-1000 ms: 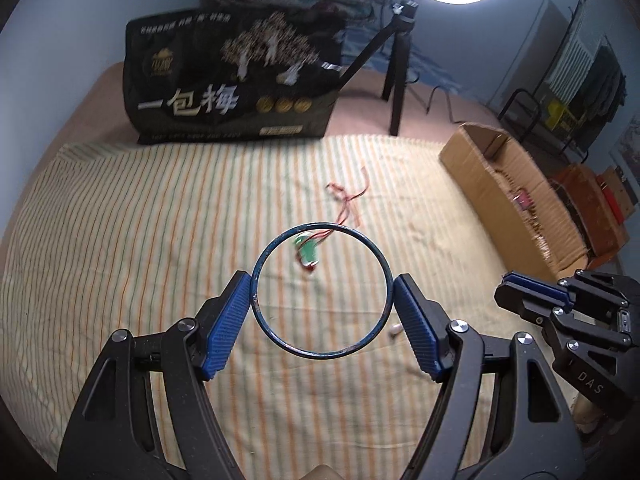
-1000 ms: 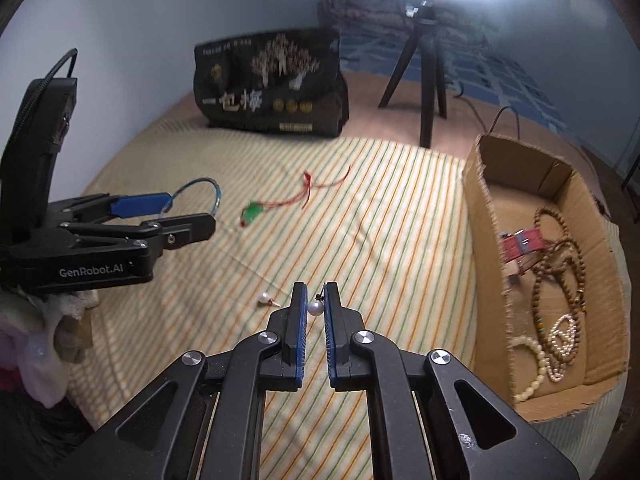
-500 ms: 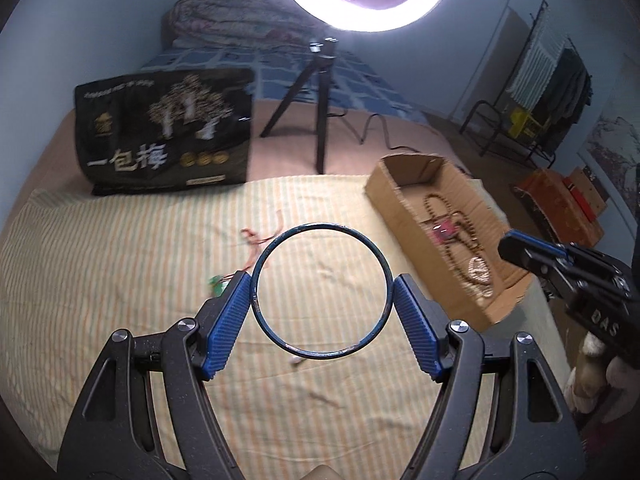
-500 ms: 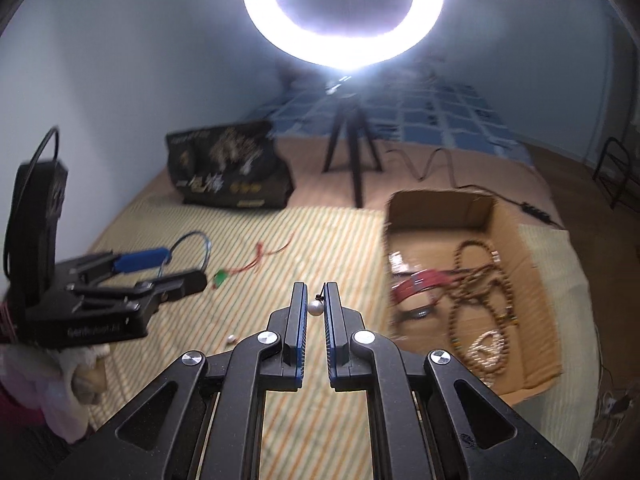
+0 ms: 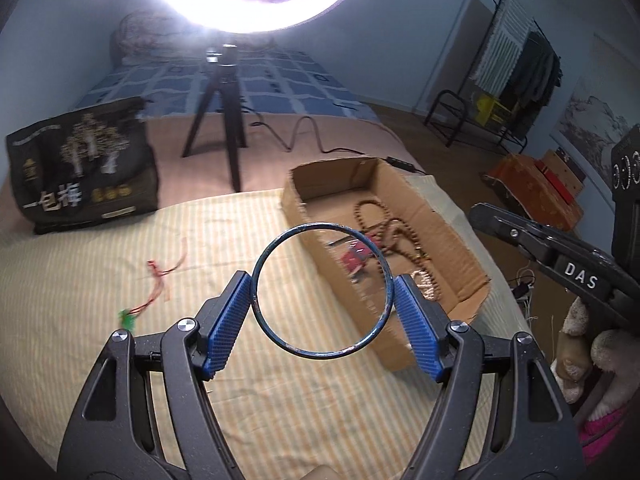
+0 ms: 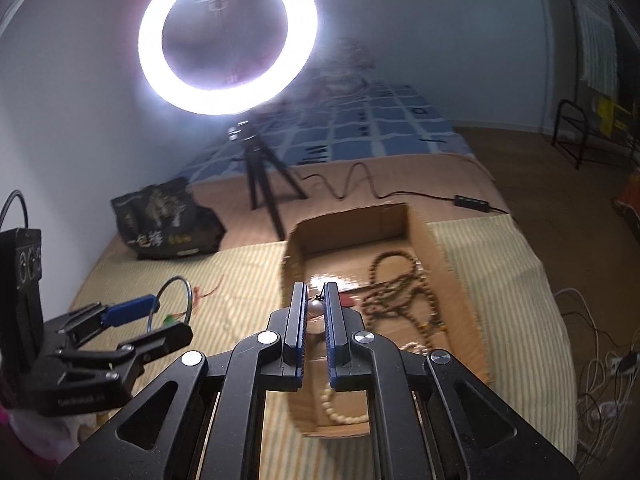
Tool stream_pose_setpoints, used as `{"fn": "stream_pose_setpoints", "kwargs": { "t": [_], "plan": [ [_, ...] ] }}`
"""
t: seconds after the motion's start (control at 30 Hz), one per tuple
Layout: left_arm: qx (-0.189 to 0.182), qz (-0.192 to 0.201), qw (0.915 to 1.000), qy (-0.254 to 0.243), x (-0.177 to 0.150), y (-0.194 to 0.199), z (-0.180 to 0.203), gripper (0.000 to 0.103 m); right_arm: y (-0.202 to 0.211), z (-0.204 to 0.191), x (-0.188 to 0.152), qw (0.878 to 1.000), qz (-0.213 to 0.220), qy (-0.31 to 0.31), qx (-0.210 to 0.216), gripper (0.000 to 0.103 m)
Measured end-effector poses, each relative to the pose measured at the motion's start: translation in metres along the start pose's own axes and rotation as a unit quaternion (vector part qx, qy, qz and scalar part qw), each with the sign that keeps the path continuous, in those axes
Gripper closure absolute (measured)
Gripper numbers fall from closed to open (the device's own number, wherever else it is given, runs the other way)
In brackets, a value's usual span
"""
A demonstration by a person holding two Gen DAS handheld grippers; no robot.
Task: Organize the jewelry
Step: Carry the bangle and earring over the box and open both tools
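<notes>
Jewelry-filled brown cardboard box (image 5: 448, 224) lies just ahead-right of left gripper (image 5: 322, 292) clamping thin blue metal bangle (image 5: 260, 304), right gripper (image 6: 316, 304) pinching white pearl earring (image 6: 315, 305) above it.

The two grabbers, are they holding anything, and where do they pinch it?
The left gripper pinches a thin blue bangle across its width, one pad on each side. The right gripper squeezes a small pearl earring between its fingertips.

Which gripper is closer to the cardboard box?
Right. The right gripper, pinching a pearl, hangs over the box; the left gripper, holding a bangle, is beside it.
</notes>
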State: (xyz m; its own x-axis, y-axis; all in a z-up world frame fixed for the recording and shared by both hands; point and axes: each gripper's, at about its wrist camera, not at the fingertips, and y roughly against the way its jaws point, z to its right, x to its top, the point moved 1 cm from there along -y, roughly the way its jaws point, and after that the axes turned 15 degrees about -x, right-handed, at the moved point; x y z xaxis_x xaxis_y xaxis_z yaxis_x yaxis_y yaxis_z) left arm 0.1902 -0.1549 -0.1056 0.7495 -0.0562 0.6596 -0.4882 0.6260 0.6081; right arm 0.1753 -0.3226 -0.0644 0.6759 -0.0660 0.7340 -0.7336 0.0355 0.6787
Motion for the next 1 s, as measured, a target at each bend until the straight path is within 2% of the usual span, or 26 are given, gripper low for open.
{"fn": "stream_pose_setpoints", "kwargs": {
  "t": [0.5,1.0],
  "plan": [
    [-0.032,-0.037,0.9988,0.002,-0.004,-0.066,0.032,0.029,-0.034,0.04,0.002,0.999,-0.027,-0.044,-0.012,0.096],
    [-0.045,-0.058,0.9973,-0.004,-0.015,-0.086,0.045,0.028,-0.055,0.044,0.0,0.997,-0.045,-0.055,-0.018,0.096]
  ]
}}
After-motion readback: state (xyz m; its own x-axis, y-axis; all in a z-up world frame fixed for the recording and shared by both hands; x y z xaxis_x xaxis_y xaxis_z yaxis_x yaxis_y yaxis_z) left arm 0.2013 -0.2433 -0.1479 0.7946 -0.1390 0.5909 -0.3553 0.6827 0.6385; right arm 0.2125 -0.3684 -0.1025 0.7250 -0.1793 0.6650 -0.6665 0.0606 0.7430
